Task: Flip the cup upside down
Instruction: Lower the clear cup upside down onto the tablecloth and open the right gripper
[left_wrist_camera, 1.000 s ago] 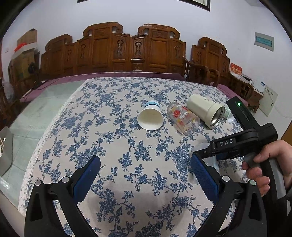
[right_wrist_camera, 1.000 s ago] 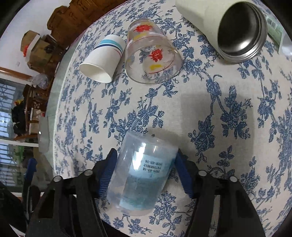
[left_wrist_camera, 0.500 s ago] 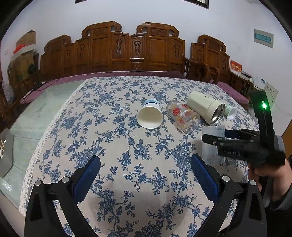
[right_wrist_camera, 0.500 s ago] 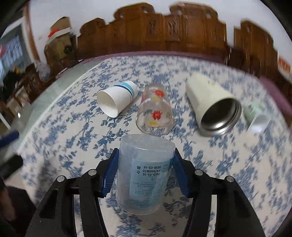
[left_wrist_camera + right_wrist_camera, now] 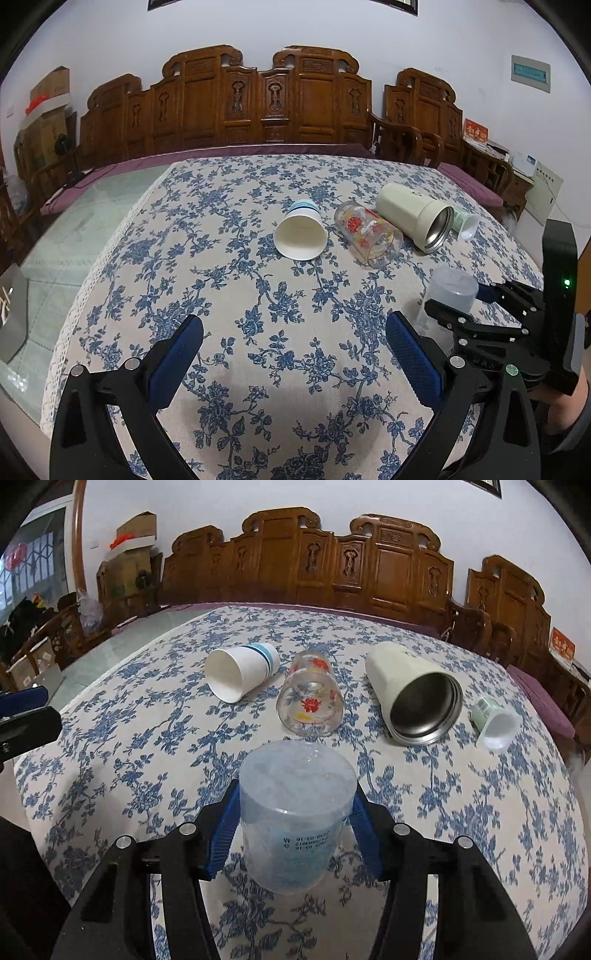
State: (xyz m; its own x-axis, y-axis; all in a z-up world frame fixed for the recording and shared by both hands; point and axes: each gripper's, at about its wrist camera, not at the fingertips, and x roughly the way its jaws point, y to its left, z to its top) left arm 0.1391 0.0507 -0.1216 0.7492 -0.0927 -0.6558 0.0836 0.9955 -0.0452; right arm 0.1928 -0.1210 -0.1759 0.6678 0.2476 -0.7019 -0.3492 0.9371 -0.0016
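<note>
My right gripper (image 5: 293,825) is shut on a clear plastic cup (image 5: 295,812) with a printed label, its blue pads against both sides. The cup stands with its closed base up and its mouth down at the tablecloth. In the left wrist view the same cup (image 5: 448,291) and right gripper (image 5: 460,301) show at the right. My left gripper (image 5: 295,354) is open and empty, low over the near part of the table.
On the blue-flowered tablecloth (image 5: 236,295) lie a white paper cup (image 5: 240,674), a printed glass (image 5: 310,698), a cream steel-lined tumbler (image 5: 413,692) and a small green-labelled cup (image 5: 495,722), all on their sides. Carved wooden chairs (image 5: 266,99) stand behind the table.
My right gripper has turned the clear cup from lying tilted to base-up and lowered it toward the cloth. The left gripper has stayed still.
</note>
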